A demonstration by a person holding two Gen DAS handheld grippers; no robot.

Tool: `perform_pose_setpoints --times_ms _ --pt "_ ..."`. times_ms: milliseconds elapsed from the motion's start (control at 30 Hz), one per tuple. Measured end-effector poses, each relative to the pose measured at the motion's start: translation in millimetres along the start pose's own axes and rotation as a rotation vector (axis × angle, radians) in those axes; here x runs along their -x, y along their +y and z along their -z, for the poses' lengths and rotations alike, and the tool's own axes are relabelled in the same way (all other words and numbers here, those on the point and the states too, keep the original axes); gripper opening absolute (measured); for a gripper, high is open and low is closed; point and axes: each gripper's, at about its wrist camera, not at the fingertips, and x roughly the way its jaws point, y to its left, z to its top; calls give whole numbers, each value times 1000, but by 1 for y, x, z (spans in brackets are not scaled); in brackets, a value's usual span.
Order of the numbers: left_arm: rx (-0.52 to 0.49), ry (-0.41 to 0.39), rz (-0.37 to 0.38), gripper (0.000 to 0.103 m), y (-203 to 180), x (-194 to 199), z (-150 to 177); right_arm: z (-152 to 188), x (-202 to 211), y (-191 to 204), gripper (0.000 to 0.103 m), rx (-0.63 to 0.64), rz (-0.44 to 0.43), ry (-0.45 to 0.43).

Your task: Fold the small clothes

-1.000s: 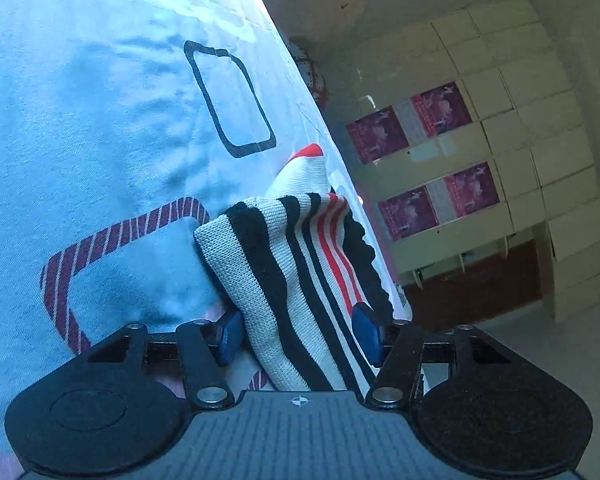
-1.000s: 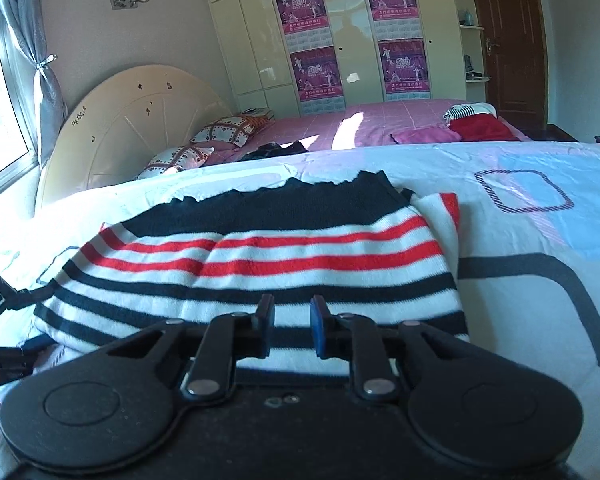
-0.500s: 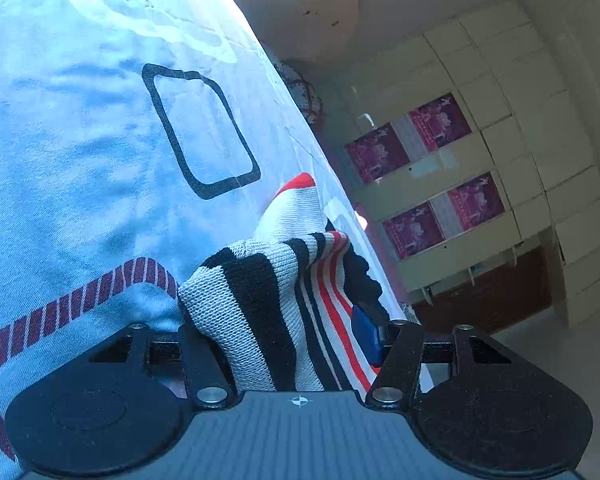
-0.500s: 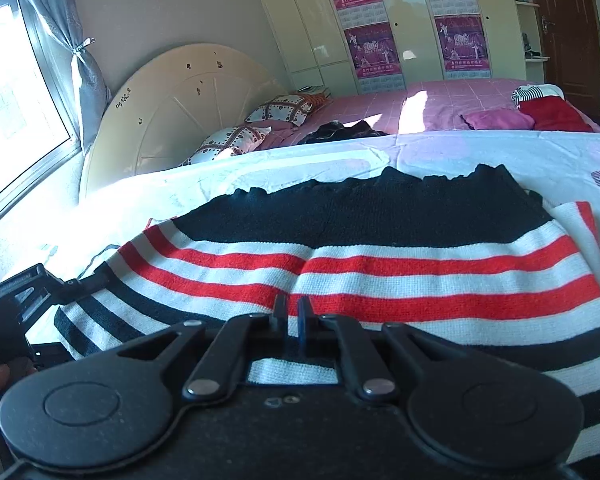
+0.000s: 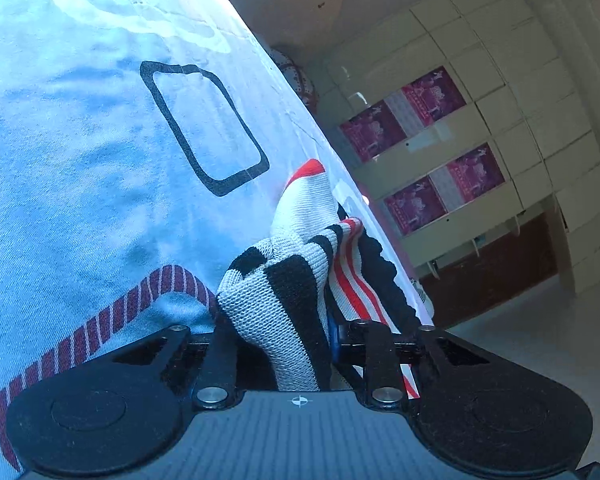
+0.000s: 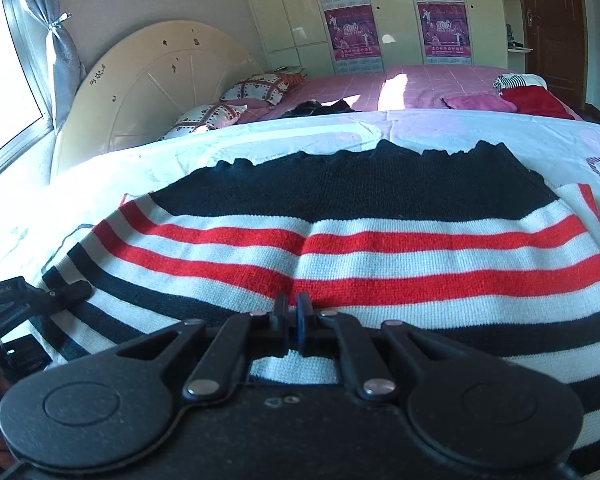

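Beyond the striped sweater, pillows line the headboard.

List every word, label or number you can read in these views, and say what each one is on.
"Robot.AI", partly cut off at the start: on the side of the left tool, seen in the right wrist view.
Wall posters: lettering and calendar grids, too small and blurred to read.
Headboard: small dark marks, not readable.
Striped sweater: no text shows.
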Motion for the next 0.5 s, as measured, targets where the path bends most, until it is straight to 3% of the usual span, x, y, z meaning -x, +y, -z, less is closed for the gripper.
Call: perform_pose_setpoints --times_ms 67,500 --pt "-41 25 -10 18 -1 -1 -2 1 -4 0 3 -7 14 -7" --pt "-172 88 -7 17 -24 5 -23 4 -6 7 2 -23 62 -27"
